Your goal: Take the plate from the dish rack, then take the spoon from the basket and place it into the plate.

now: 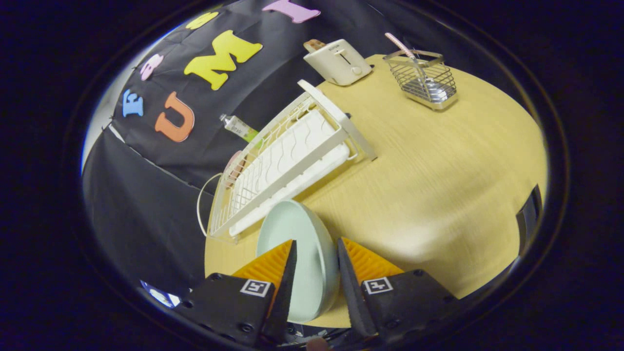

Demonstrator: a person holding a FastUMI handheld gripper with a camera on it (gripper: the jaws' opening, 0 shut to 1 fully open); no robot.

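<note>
While my gripper (316,248) held the pale green plate (298,253) on edge, both fingers pressed its rim, just clear of the white dish rack (287,161). Beyond, across the wooden table (438,195), the pink-handled spoon (407,53) stood in the wire basket (423,80) beside a toaster (337,62).

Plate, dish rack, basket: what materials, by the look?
Plate, between the claw fingers: pale green, smooth, soft sheen; glazed ceramic or melamine, can't tell. Dish rack: white coated wire on a matte white plastic tray. Basket: shiny bare metal wire.
</note>
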